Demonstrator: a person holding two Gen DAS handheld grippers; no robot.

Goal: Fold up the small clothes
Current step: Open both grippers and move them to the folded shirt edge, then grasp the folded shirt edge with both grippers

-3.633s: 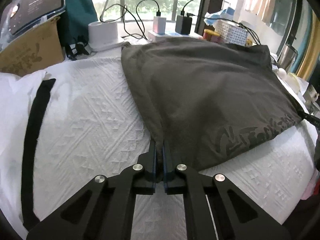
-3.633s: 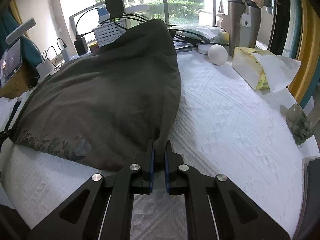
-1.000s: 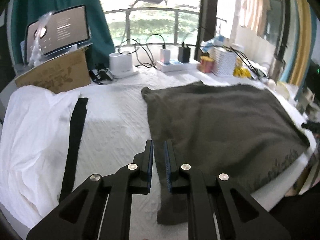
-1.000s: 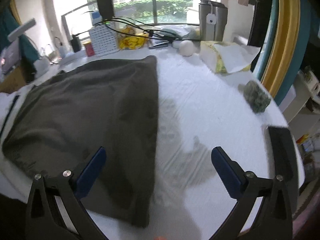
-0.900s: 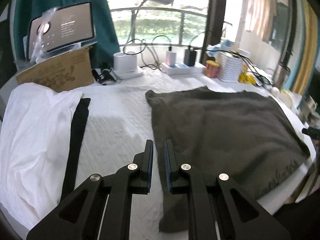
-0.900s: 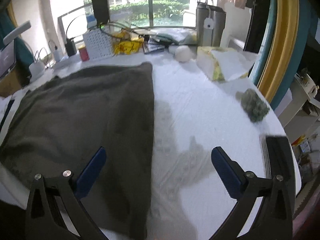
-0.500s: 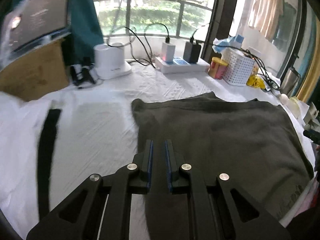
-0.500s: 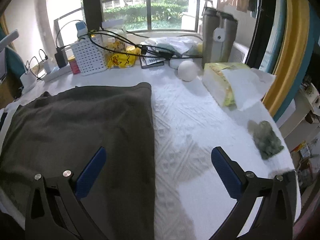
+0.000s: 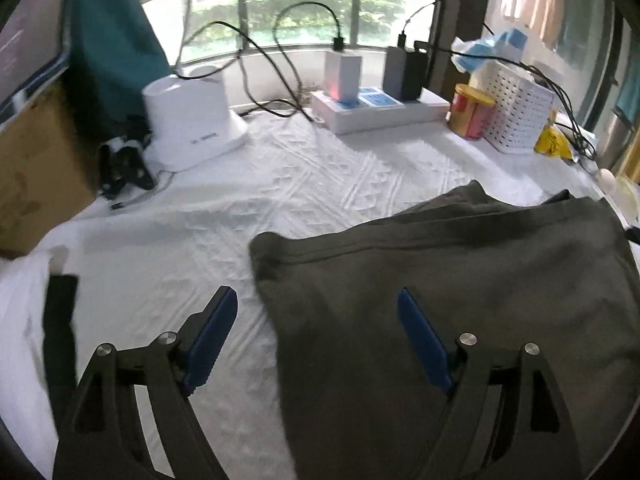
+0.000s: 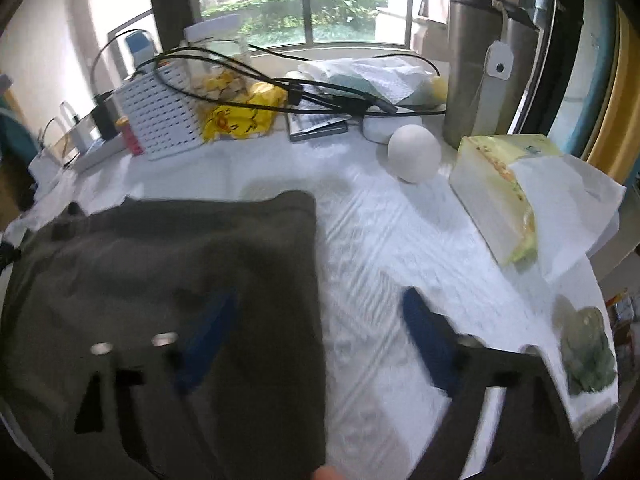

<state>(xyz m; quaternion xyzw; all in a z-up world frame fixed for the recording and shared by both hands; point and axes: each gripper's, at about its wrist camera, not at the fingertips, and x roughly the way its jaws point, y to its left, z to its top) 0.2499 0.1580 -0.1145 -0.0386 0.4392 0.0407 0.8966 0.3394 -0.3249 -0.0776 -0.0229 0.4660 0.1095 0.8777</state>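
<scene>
A white textured tablecloth point(image 9: 320, 184) covers the table, and on it lies the dark grey folded garment point(image 9: 460, 280), spread flat on the near side. In the right wrist view the same garment point(image 10: 180, 264) fills the lower left, its straight edge running down the middle of the frame.

The left gripper point(image 9: 316, 332) hangs over the garment's far left corner; its jaws have just been opening and stand wide apart, one blue pad over bare cloth, the other over the grey fabric, gripping nothing. The right gripper point(image 10: 316, 336), blurred, straddles the garment's right edge; its jaws have just been closing somewhat but are plainly apart, pads off the fabric.

Behind stand a white perforated basket point(image 9: 516, 112), a tissue box point(image 10: 496, 196) and a white ball point(image 10: 414, 152).
</scene>
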